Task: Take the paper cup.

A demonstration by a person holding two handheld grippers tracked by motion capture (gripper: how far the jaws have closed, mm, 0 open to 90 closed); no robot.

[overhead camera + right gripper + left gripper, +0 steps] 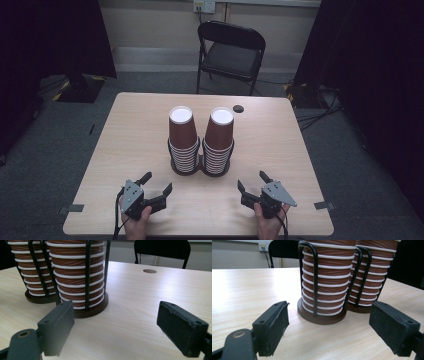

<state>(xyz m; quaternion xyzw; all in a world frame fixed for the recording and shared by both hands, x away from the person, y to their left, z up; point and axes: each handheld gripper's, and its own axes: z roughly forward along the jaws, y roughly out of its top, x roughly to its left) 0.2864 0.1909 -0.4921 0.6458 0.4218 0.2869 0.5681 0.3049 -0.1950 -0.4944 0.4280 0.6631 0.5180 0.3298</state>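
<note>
Pale woodgrain table (140, 130) — ribbed paper cups (182, 135)

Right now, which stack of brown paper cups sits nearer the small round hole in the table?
The right stack of brown paper cups; the small round hole lies just behind it, farther from the left stack.

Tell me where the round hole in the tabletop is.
In the high view the round hole lies near the table's far edge, just right of the right cup stack, in front of the black folding chair.
</note>
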